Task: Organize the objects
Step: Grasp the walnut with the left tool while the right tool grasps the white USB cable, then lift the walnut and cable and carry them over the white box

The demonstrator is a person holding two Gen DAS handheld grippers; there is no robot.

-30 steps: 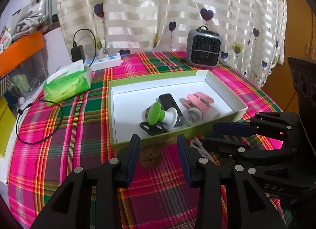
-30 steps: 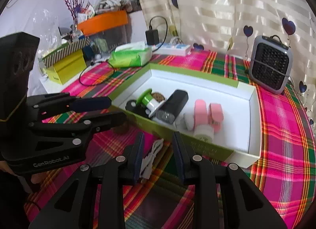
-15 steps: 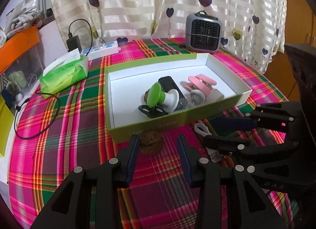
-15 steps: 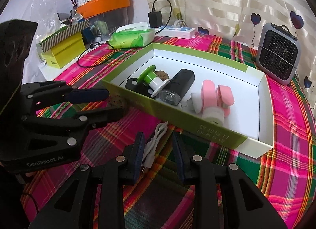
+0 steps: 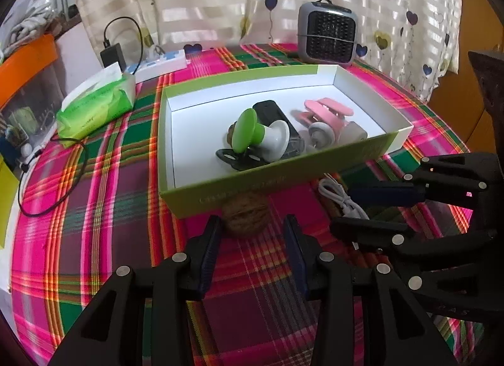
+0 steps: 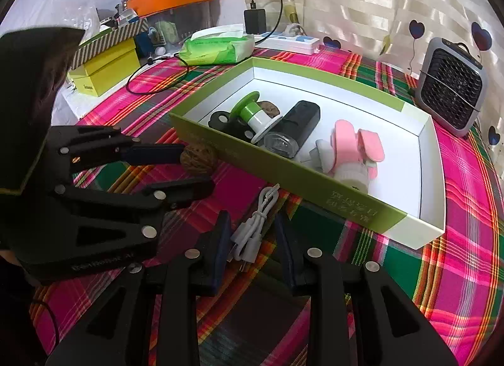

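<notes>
Both claws [image 5: 250, 240] [image 6: 252, 240] apart, walnut [image 5: 245, 216] half-hidden under box [image 5: 283, 173], cable [image 6: 255, 224] partly covered.

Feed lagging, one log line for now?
left gripper: open, at walnut | right gripper: open, around white cable | box: four items inside

A box [image 5: 277, 173] sits on the table [image 5: 94, 208]. A walnut [image 5: 245, 213] lies on the table, just in front of the box wall. A cable [image 6: 255, 227] lies on the table to the right of the walnut. A fan [image 5: 327, 35] stands behind the box. A tissue pack [image 5: 94, 107] lies to the left of the box.
</notes>
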